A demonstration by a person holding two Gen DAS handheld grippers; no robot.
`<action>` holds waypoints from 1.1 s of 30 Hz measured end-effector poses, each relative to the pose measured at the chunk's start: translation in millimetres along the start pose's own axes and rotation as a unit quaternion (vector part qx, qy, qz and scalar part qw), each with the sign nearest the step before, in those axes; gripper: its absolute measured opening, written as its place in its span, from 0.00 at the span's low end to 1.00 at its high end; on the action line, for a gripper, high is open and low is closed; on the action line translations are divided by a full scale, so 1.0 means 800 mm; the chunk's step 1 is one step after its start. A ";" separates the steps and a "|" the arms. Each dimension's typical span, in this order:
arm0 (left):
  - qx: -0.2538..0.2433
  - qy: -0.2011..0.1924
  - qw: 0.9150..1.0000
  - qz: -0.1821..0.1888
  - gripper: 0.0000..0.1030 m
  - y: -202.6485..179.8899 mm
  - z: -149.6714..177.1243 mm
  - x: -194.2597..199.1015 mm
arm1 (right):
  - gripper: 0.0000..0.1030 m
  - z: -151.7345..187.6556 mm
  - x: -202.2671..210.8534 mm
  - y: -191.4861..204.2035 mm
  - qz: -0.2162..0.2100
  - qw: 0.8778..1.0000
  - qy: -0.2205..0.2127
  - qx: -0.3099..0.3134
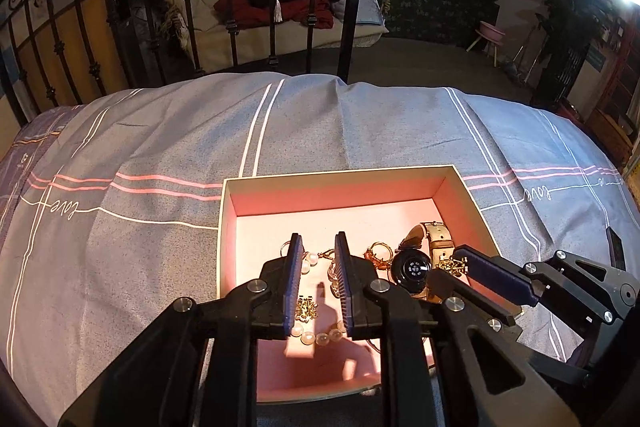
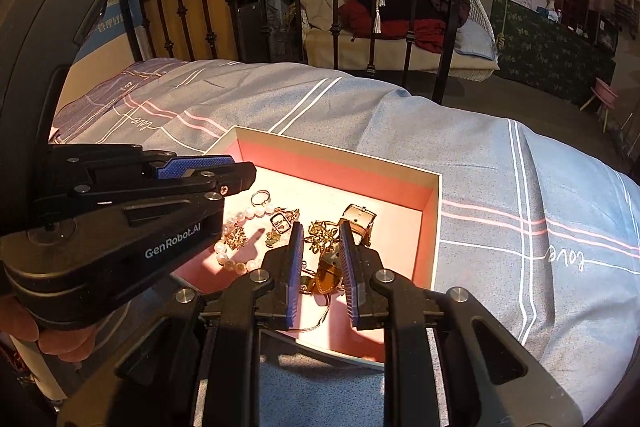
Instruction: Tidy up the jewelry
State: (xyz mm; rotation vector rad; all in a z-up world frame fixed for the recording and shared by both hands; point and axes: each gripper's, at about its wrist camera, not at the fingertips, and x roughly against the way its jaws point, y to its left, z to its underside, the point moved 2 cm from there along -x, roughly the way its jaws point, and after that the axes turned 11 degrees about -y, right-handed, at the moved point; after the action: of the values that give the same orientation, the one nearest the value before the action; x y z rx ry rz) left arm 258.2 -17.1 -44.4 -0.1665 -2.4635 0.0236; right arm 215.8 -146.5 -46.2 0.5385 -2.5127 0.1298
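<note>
Black plastic linkages with silver pivot screws are filling the foreground of both wrist views, each ending in flat fingers faced with ribbed blue pads. Hovering over the left part of the box (image 1: 472, 211), the left gripper (image 1: 319, 247) is standing with its jaws parted and clamping nothing, while a pearl bracelet (image 1: 316, 338) of round glossy beads with a gold filigree charm is lying on the floor beneath the gap. To the right, the right gripper (image 2: 322, 241) is hanging with its jaws likewise slightly apart; whether they are pinching the leafy gold brooch (image 2: 322, 233) I cannot tell. Beside it a watch (image 1: 414, 267) with a round dark face and tan leather strap is resting inside the same shallow cardboard box, pink-lined, which is sitting on a woven grey-blue bedspread (image 1: 160, 131) striped white and pink.
</note>
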 end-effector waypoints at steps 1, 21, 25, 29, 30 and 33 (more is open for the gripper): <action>-0.001 -0.001 1.000 0.000 0.20 0.000 -0.001 0.000 | 0.19 0.001 0.000 0.001 0.000 1.000 0.001 0.002; -0.045 -0.042 0.998 -0.003 0.93 -0.028 0.015 0.064 | 0.95 0.038 0.046 0.014 0.036 0.999 -0.017 0.030; -0.035 -0.104 0.994 0.009 0.93 -0.023 0.032 0.110 | 0.95 0.066 0.087 0.008 0.073 0.995 -0.069 0.028; -0.028 -0.175 0.984 0.002 0.94 -0.016 0.055 0.151 | 0.95 0.077 0.143 0.006 0.101 0.982 -0.160 0.014; -0.028 -0.186 0.982 -0.001 0.94 -0.014 0.060 0.157 | 0.95 0.077 0.156 0.007 0.107 0.977 -0.182 0.015; -0.019 -0.207 0.978 -0.005 0.94 -0.010 0.070 0.171 | 0.95 0.078 0.179 0.010 0.127 0.966 -0.226 0.017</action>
State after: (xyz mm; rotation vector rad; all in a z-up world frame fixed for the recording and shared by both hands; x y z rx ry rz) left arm 116.7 -6.1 -2.9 -0.1802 -2.8830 0.0075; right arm 71.5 -202.1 -20.1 0.2760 -3.0257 0.1602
